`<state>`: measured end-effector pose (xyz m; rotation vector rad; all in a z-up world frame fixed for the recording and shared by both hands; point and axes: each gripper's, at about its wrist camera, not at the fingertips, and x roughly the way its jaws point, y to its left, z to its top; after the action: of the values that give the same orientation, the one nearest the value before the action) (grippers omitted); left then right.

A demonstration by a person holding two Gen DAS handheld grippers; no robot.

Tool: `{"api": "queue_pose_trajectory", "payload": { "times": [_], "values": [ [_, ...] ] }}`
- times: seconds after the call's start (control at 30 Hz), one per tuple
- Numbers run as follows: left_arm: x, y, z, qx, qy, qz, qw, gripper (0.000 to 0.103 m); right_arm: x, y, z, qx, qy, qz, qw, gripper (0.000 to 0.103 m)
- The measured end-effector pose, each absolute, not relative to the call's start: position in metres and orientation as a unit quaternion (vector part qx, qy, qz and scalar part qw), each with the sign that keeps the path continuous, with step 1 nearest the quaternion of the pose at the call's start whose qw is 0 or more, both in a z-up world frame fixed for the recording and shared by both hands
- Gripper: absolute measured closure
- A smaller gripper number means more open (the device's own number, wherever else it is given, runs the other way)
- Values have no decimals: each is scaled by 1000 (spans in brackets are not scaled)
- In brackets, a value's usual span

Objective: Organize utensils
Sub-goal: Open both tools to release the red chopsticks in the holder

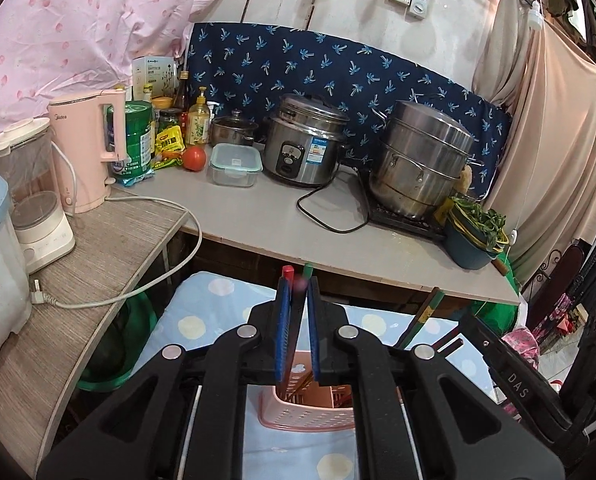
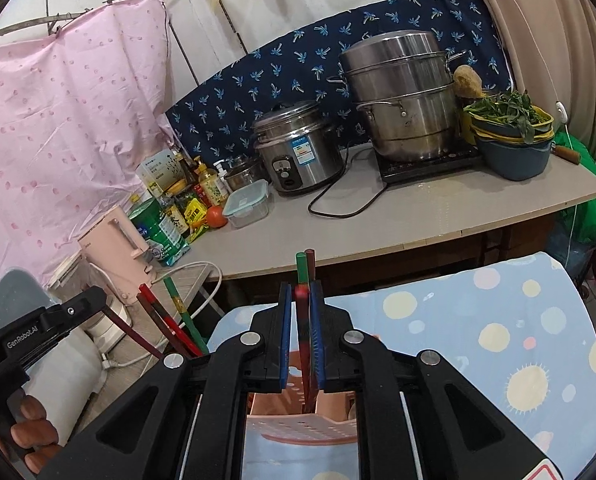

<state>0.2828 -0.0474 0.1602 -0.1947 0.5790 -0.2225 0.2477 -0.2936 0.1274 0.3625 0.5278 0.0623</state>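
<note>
Left gripper: my left gripper (image 1: 297,292) tilts down over a pink perforated plastic utensil basket (image 1: 306,410). Its blue-padded jaws are nearly closed on red- and green-tipped chopsticks (image 1: 293,280) that stand upright between them.

Right gripper: my right gripper (image 2: 302,292) tilts down too, jaws clamped narrowly on a green and a dark red chopstick (image 2: 305,268) whose lower ends reach into the same basket (image 2: 298,416).

Hand: in the right view, fingers (image 2: 31,428) curl round the handle of the other gripper at the lower left.

Basket: it sits on a light blue cloth with pale dots and suns (image 2: 478,320), directly below both grippers.

Loose chopsticks: more red, brown and green sticks (image 2: 169,316) lean out of the basket to the left in the right view.

Counter: behind the cloth, a grey worktop (image 1: 257,208) carries a steel rice cooker (image 1: 304,140), a stacked steel steamer (image 1: 422,156) near its right edge, a clear lidded box (image 1: 234,162), a tomato (image 1: 194,158) and bottles toward its left corner.

Left view only: a pink kettle (image 1: 87,152) on a lower wood-grain shelf (image 1: 81,264), with a white plug (image 1: 41,298) lying on it.

Room: pink spotted fabric (image 2: 57,120) and navy palm-print cloth (image 1: 318,64) hang behind.
</note>
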Motion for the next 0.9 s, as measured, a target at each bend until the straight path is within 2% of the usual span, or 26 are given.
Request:
{"api": "queue_pose_trajectory", "payload": {
  "times": [0.07,0.13,0.2,0.3,0.43,0.67,0.73,0.9],
  "values": [
    [281,-48,159,-94,285,-108,948,88,246,-294,127,179,260,30,948,84],
    [279,-48,160,-93,281,-104,949,77,242,-294,128,178,257,27,950,79],
    [275,-48,162,-93,277,-101,951,71,236,-294,131,174,253,26,951,76],
    [267,-49,165,-89,274,-98,953,68,226,-292,134,169,250,28,953,70],
    [251,-51,170,-82,267,-96,955,57,207,-289,139,160,248,29,955,65],
    [219,-59,172,-60,262,-92,959,51,167,-280,142,129,252,24,959,56],
    [210,-62,172,-55,261,-90,960,43,156,-277,141,117,254,19,960,53],
    [185,-69,167,-30,259,-79,962,40,129,-270,137,91,264,8,960,46]
  ]
}}
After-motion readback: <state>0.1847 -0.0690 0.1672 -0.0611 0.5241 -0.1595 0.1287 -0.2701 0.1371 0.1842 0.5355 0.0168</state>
